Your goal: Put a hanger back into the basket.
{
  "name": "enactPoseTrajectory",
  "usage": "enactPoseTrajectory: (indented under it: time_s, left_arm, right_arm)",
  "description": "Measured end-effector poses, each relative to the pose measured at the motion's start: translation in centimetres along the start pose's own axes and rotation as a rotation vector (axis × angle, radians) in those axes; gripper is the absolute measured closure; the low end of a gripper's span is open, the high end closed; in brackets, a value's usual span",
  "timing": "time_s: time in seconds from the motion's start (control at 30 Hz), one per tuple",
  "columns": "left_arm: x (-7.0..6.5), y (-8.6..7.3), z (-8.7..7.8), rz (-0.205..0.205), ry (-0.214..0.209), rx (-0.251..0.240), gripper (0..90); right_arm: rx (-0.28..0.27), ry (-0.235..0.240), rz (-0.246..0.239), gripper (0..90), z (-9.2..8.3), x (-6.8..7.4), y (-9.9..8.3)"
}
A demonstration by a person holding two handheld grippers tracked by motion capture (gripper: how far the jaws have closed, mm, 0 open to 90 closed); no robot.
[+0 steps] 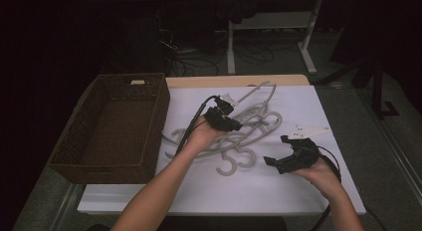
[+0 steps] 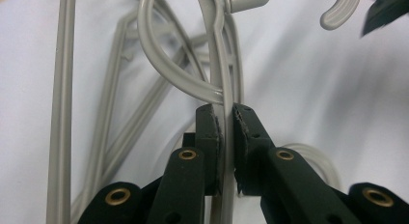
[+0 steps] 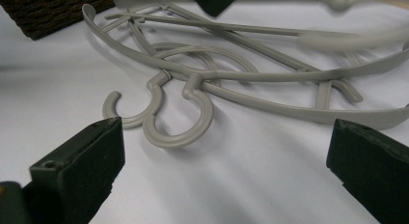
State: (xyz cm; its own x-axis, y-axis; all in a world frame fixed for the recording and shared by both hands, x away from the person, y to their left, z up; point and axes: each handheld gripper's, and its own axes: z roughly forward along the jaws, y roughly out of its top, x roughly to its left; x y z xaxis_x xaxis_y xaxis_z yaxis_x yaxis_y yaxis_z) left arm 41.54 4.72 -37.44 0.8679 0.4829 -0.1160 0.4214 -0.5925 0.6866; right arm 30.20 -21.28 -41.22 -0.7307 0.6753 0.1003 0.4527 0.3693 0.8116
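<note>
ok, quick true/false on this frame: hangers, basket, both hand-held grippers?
1. The left hand-held gripper is clamped on a grey hanger. True.
2. The right hand-held gripper grips a hanger hook. False: its jaws stand wide apart with nothing between them; the hooks lie on the sheet ahead of it.
3. The basket holds several hangers. False: no hangers show inside it; they lie in a tangled pile on the white sheet.
4. The basket sits at the left of the table in the high view. True.
5. The hangers are black. False: they are grey.
</note>
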Motion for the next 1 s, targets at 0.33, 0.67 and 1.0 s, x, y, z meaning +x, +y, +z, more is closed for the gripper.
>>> enactPoseTrajectory:
  time_s: [0.33, 0.67, 1.0]
  left_arm:
    - [-0.1, 2.0, -4.8, 0.005, 0.002, -0.011, 82.5]
    - [-0.1, 3.5, -11.2, 0.036, 0.003, -0.047, 82.5]
    - [1.8, 1.3, -17.3, 0.041, 0.064, -0.057, 82.5]
  right_arm:
    - [0.008, 0.003, 0.001, 0.0, 0.3, 0.0, -0.2]
    - [0.007, -0.01, 0.0, 0.0, 0.4, 0.0, -0.5]
    - [0.015, -0.019, 0.008, 0.0, 0.3, 0.4, -1.4]
